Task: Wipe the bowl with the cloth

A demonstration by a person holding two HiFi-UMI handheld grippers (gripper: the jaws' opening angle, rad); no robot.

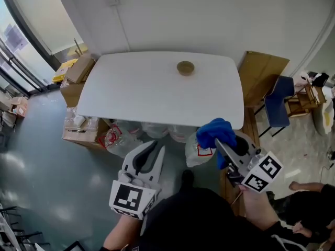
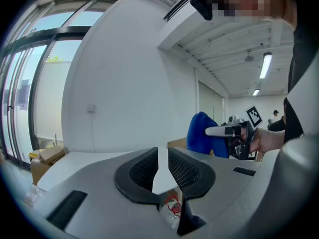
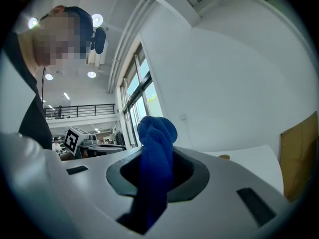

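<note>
Right gripper (image 1: pixel 220 145) jaws pinch the cloth (image 1: pixel 214 131), left gripper (image 1: pixel 152 149) jaws a slit apart, empty. Bowl (image 1: pixel 185 67) sits loose on desk (image 1: pixel 131 93); I reckon wiping shoves it off.

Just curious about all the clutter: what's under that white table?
Under the near edge of the table, clear plastic bags poke out beside a cardboard box. Anything further back is covered by the tabletop.
</note>
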